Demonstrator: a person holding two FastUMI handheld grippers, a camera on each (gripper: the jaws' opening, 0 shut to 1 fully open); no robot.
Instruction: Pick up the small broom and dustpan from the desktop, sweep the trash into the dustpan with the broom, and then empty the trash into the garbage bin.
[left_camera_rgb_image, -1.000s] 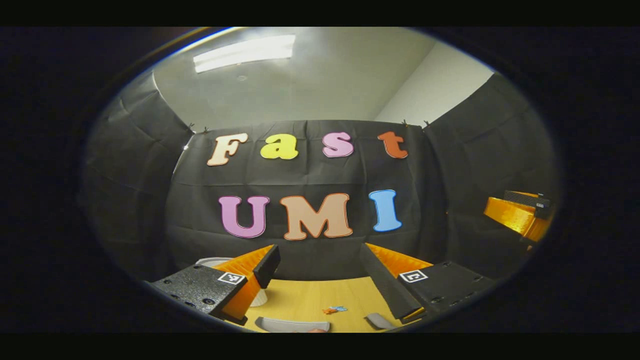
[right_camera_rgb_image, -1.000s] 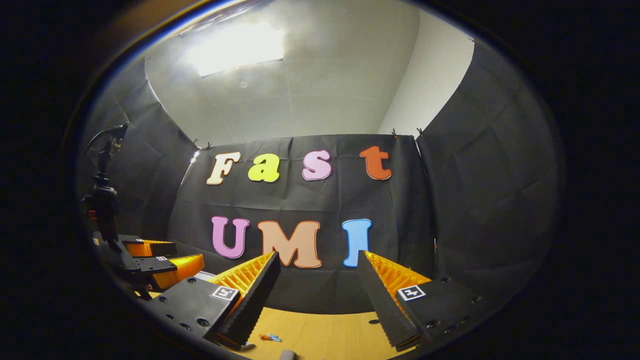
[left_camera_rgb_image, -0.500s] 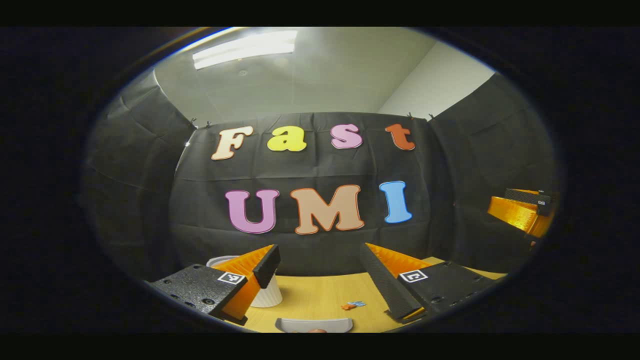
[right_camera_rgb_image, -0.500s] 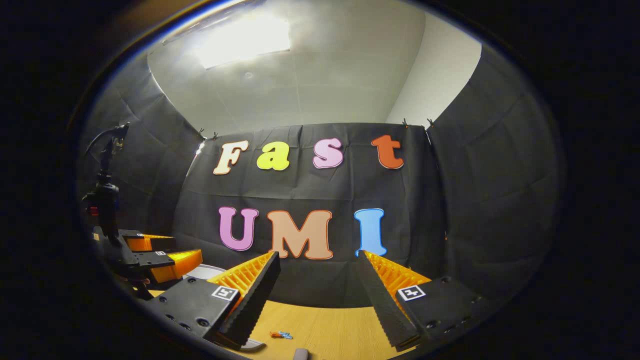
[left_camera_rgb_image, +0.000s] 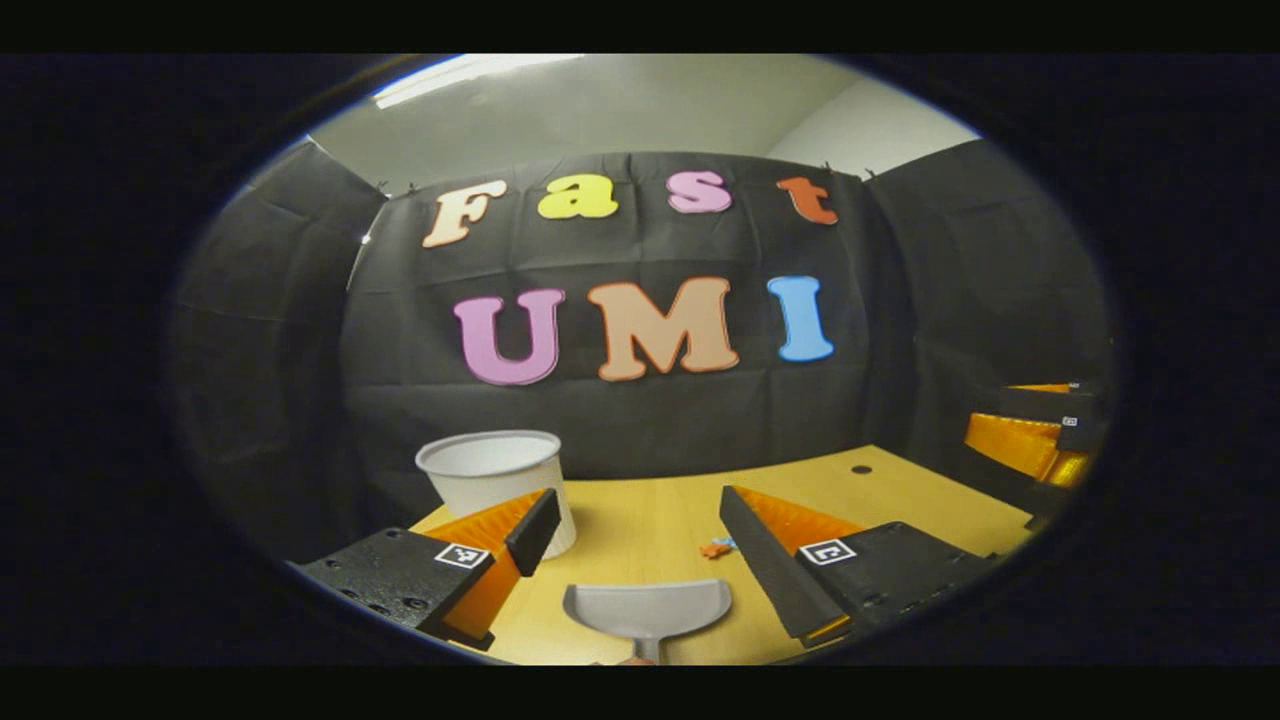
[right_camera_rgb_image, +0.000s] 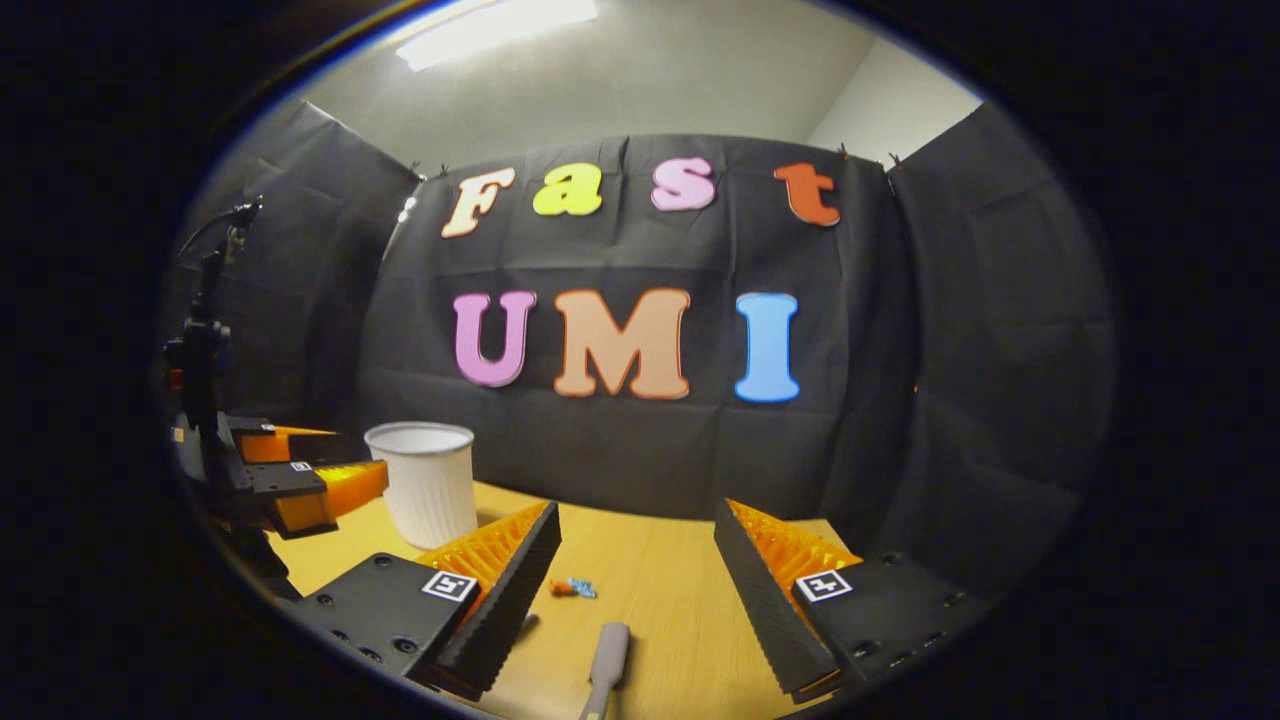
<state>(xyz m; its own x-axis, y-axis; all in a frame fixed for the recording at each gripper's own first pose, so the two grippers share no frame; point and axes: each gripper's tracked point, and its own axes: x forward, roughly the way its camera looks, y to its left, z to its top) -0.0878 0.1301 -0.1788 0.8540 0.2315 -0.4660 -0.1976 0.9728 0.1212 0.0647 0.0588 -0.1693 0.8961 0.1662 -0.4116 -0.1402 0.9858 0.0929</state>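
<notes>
In the left gripper view a grey dustpan (left_camera_rgb_image: 648, 607) lies on the wooden desktop (left_camera_rgb_image: 900, 490), low between the fingers of my open left gripper (left_camera_rgb_image: 635, 505), which hovers above it and holds nothing. Small orange and blue trash bits (left_camera_rgb_image: 716, 547) lie just right of the pan. A white ribbed garbage bin (left_camera_rgb_image: 495, 480) stands behind the left finger. In the right gripper view my right gripper (right_camera_rgb_image: 636, 512) is open and empty above a grey broom handle (right_camera_rgb_image: 605, 660); its brush end is out of sight. The trash (right_camera_rgb_image: 573, 588) lies just beyond the handle, and the bin (right_camera_rgb_image: 425, 495) stands at the left.
The other gripper (left_camera_rgb_image: 1040, 430) hangs at the right edge of the left gripper view. In the right gripper view the left gripper (right_camera_rgb_image: 300, 480) hangs left of the bin, with a black stand (right_camera_rgb_image: 200, 340) behind it. A small dark hole (left_camera_rgb_image: 860, 469) marks the desktop.
Both views have tipped downward over the last second. The desktop, bin, dustpan and broom handle have come up into sight. Both grippers stayed open.
</notes>
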